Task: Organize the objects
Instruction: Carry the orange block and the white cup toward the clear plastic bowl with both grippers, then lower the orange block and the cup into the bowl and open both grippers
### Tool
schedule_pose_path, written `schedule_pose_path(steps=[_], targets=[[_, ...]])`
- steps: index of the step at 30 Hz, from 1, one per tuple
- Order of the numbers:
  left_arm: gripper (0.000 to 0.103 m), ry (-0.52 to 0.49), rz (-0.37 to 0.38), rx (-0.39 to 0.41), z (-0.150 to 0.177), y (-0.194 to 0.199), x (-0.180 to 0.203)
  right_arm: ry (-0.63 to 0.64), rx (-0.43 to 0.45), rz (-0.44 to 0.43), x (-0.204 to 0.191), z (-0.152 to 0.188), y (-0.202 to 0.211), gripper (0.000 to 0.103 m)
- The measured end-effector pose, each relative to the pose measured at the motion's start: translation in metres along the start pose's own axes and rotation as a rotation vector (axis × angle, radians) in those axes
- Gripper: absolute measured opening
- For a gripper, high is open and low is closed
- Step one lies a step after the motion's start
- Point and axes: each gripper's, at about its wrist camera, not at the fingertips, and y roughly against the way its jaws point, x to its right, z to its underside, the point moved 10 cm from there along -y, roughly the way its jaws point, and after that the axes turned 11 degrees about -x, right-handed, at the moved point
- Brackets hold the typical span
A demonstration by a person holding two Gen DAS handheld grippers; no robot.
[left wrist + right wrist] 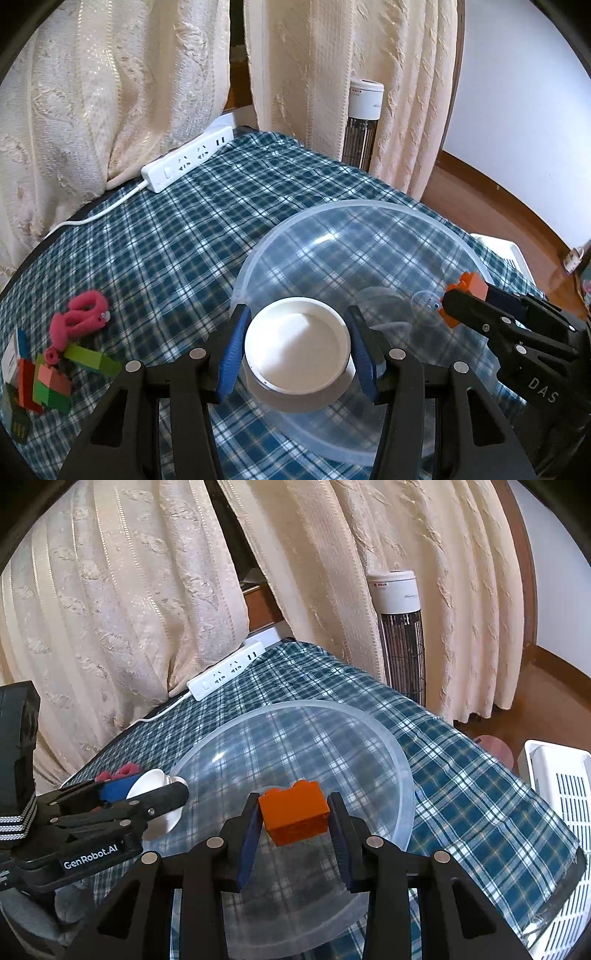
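A white round container point(297, 352) is clamped between the blue pads of the left gripper point(297, 354), held over the near left rim of the clear plastic bowl point(369, 210). An orange block point(294, 810) is pinched by the right gripper point(294, 812) above the bowl's middle. On the plaid cloth point(184, 229), far left, a pile of coloured blocks point(51, 380) and a pink looped item point(79, 317) are seen, partly cut by the frame edge. A white power strip point(188, 158) is half tucked under the curtain point(92, 92). The white basket point(561, 794) at right is cropped.
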Motion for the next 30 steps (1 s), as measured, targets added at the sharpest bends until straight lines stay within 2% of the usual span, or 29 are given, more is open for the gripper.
schedule_pose_path(steps=[30], targets=[[0.053,0.01,0.015,-0.033,-0.008,-0.025,0.003,-0.012,-0.006,0.011,0.008,-0.005,-0.009,0.038]])
